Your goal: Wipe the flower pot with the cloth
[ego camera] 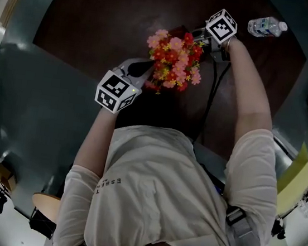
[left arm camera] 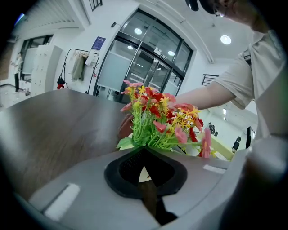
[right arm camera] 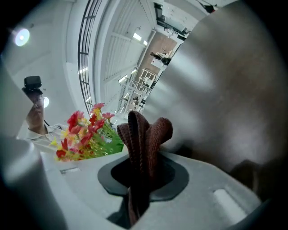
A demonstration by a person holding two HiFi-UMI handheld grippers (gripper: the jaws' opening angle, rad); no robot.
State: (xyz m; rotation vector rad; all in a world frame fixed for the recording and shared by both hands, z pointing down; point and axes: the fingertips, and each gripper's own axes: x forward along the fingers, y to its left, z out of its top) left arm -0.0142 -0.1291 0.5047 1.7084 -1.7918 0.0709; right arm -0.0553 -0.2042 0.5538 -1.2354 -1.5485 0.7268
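A bunch of red, pink and yellow artificial flowers [ego camera: 173, 60] stands in a pale pot on the dark wooden table [ego camera: 99, 22]; the blooms hide the pot from above. In the left gripper view the flowers [left arm camera: 157, 119] rise just past the jaws, and a cream sliver of the pot [left arm camera: 143, 175] sits right at the tips. My left gripper [ego camera: 144, 69] [left arm camera: 145, 162] is shut, seemingly on the pot's rim. My right gripper [ego camera: 195, 38] [right arm camera: 141, 173] is shut on a folded brown cloth [right arm camera: 144, 132], at the flowers' [right arm camera: 85, 134] far right side.
A clear plastic water bottle [ego camera: 266, 26] lies on the table beyond the right gripper. A black cable [ego camera: 211, 93] runs from the right gripper back toward the person. The table's grey border [ego camera: 37, 110] curves round at the left.
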